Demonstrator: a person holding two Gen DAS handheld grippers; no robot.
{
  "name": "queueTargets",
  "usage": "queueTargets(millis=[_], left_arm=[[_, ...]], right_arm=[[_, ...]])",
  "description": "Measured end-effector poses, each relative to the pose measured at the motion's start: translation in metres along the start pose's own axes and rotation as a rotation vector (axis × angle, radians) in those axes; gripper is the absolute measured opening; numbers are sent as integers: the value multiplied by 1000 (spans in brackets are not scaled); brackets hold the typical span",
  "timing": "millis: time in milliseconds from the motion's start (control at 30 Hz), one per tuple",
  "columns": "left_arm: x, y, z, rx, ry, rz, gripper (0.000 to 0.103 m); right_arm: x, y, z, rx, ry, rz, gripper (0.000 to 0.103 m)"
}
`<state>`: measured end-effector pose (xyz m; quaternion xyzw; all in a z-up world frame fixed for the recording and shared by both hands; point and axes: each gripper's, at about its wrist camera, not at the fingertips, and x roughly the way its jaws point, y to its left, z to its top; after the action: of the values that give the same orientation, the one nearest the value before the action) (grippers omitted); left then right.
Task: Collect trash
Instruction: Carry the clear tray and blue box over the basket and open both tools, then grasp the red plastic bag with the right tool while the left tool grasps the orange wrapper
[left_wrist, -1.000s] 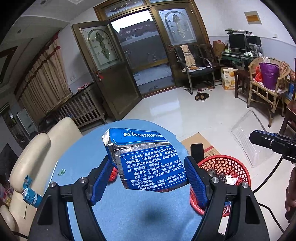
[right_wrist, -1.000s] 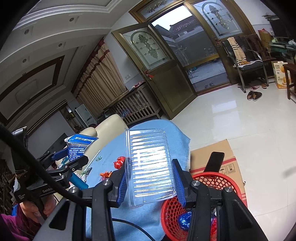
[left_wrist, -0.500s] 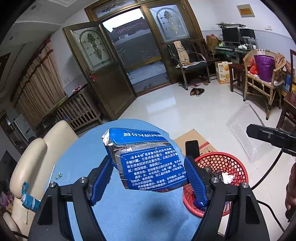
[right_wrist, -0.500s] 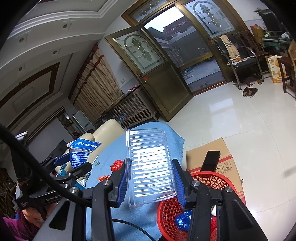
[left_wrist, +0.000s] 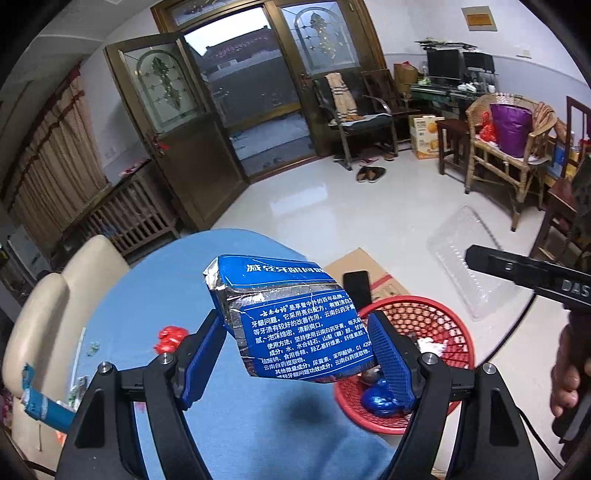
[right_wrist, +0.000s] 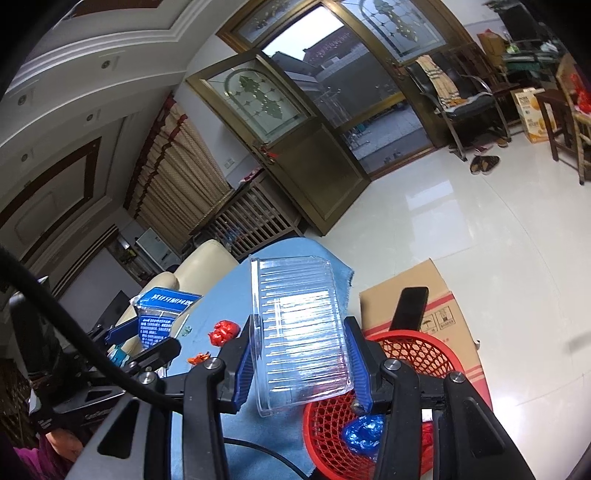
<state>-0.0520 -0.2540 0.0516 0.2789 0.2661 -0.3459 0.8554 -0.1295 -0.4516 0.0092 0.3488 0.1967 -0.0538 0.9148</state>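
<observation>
Left tool (left_wrist: 295, 354) clamped on crumpled blue foil-lined carton (left_wrist: 291, 321), right tool (right_wrist: 301, 363) on clear ribbed plastic tray (right_wrist: 299, 332); carrying step; next: release over red mesh basket (left_wrist: 443, 325).

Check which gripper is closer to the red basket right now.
Right. The right gripper holds the clear tray at the red basket rim; the left gripper, holding the blue box, sits over the table beside it.

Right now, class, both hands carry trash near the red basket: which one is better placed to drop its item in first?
Probably the right. Its clear plastic tray hangs at the red basket's rim, the right gripper partly above the opening. The left gripper's blue carton sits mostly over the blue table.
</observation>
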Motion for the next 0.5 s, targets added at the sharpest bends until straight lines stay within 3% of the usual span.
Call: queueTargets(millis=[200, 300, 367, 500], left_arm=[[12, -9, 0, -14, 32, -105, 80], [22, -15, -1, -10, 52, -164, 80], [30, -16, -3, -14, 73, -196, 80], [44, -12, -8, -43, 122, -211, 80]], right_arm=[[3, -21, 0, 74, 14, -21, 49], [6, -32, -1, 126, 30, -13, 62], [7, -38, -2, 164, 35, -4, 77], [9, -49, -3, 214, 36, 8, 78]])
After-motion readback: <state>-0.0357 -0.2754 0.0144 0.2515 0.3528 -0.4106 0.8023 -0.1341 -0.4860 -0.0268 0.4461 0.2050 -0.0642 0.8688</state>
